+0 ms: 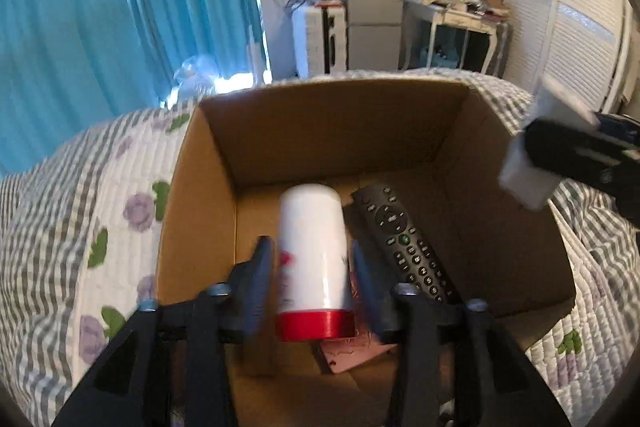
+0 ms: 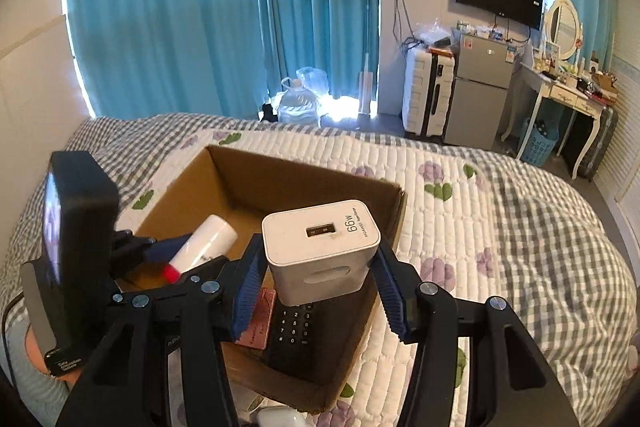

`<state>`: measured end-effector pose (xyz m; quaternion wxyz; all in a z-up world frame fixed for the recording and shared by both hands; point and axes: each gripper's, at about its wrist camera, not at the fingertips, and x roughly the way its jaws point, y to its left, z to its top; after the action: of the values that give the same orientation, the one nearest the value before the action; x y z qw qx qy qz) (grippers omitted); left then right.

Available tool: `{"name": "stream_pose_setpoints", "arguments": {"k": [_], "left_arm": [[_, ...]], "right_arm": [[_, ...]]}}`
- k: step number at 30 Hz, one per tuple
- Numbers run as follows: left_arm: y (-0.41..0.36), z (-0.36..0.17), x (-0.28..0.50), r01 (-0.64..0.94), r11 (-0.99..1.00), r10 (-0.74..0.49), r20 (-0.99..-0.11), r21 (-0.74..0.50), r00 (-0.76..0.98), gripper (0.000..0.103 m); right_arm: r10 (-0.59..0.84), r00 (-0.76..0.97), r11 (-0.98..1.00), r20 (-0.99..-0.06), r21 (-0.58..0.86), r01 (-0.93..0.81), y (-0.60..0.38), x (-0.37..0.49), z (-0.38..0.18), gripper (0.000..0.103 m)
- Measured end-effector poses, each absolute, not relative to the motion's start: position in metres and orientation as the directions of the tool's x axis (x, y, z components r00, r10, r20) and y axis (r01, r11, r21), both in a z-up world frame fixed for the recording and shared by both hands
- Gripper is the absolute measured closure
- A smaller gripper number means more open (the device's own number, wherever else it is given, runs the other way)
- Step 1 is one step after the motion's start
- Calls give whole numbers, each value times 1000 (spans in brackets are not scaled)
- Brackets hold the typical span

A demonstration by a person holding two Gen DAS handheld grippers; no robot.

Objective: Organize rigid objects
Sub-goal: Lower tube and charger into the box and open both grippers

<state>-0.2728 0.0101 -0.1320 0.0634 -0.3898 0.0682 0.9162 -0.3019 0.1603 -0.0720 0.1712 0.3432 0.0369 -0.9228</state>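
1. The landmark is the open brown cardboard box (image 1: 332,131) sitting on the quilted bedspread with grey check and purple flowers (image 1: 80,195); it evidently serves as the collecting bin for the hard items.

2. The left gripper (image 1: 312,259) reaches down into the box with a white cylindrical bottle with a red cap (image 1: 314,259) between its dark padded fingers (image 1: 260,279). The bottle points lengthwise away from the camera, cap nearest. Slim gaps seem to show between the pads and the bottle's sides, and the view is blurred, so I cannot tell whether it is gripped or just let go. It lies low in the box, probably being laid flat so it won't roll.

3. Just beside the bottle, toward the box's right wall, a black remote control with buttons (image 1: 404,247) lies on the box floor, roughly parallel to it. A pink card-like item (image 1: 352,351) sits on the floor below the bottle's cap.

4. The right gripper (image 2: 320,267) holds a white square 66W charging block (image 2: 320,243) above the box's near-right part, over the remote. Its blue ribbed pads (image 2: 246,291) press the block's two flat sides, the USB port facing up, a stable grip for a boxy shape.

5. My judgement: the charger goes in next, into bare floor near the right wall.
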Motion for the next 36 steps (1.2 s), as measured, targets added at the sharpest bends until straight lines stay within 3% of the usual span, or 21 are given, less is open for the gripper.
{"name": "stream_pose_setpoints", "arguments": {"k": [1,12,15,21,28,30,32,36], "left_arm": [[10,-130,-271,-161,-983,49,-711,90,-702,40],[-38,-80,-244,-46,-999,26,-661,13,-750,38],[-55,-70,-239,-21,-999,-15,-641,48,-768,36],[-82,-74,-230,23,-996,-76,-634,90,-770,36],[-100,-89,-226,36,-998,-66,-645,59,-761,36],[-102,-90,-223,43,-997,-71,-648,59,-759,36],[-106,-91,-218,53,-997,-74,-649,52,-757,36],[-107,-89,-200,63,-997,-80,-649,49,-757,36]], "right_arm": [[-294,-703,-937,-648,51,344,161,-302,-74,51],[-299,-645,-917,-703,24,398,134,-295,-80,51],[-306,-604,-904,-736,26,427,109,-301,-89,51],[-276,-504,-888,-819,16,460,56,-324,-121,51],[-200,-538,-919,-819,-35,394,39,-337,-137,50],[-207,-578,-923,-789,-38,382,42,-337,-132,40],[-217,-626,-928,-749,-41,371,47,-333,-118,22],[-247,-679,-934,-692,-17,357,62,-321,-87,22]]}}
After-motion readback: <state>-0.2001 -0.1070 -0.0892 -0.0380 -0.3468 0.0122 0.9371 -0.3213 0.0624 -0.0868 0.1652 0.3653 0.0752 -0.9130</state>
